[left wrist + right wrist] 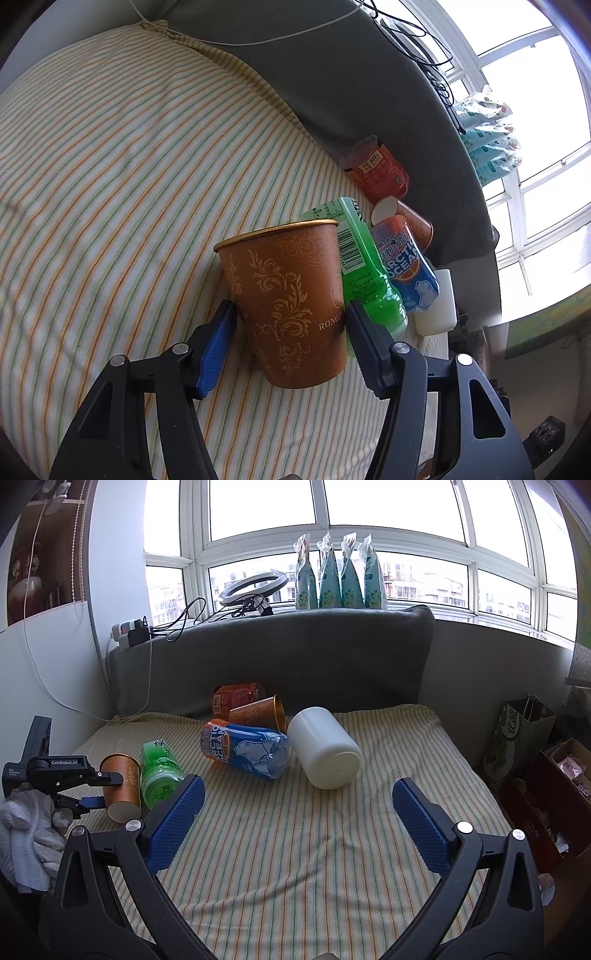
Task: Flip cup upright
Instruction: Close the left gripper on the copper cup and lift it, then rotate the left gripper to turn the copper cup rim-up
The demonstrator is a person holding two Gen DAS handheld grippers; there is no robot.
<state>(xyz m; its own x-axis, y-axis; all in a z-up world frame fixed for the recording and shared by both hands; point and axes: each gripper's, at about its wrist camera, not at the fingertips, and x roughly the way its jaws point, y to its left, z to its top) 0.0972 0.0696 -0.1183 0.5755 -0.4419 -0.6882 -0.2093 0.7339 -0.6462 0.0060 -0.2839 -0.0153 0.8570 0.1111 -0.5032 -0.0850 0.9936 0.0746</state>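
A brown paper cup with gold floral print (291, 299) stands nearly upright, rim up, on the striped cloth. My left gripper (290, 332) is shut on its lower body, one finger on each side. In the right wrist view the same cup (122, 786) is at the far left, held by the left gripper (98, 788), base near the cloth. My right gripper (297, 819) is open and empty above the cloth. A second brown cup (260, 712) lies on its side at the back.
A green bottle (160, 770), a blue Arctic Ocean bottle (247, 751), a white jar (325, 751) and a red bottle (236, 698) lie on the cloth (295, 867). A grey cushion (295, 657) stands behind. Boxes and a bag (517, 738) are at the right.
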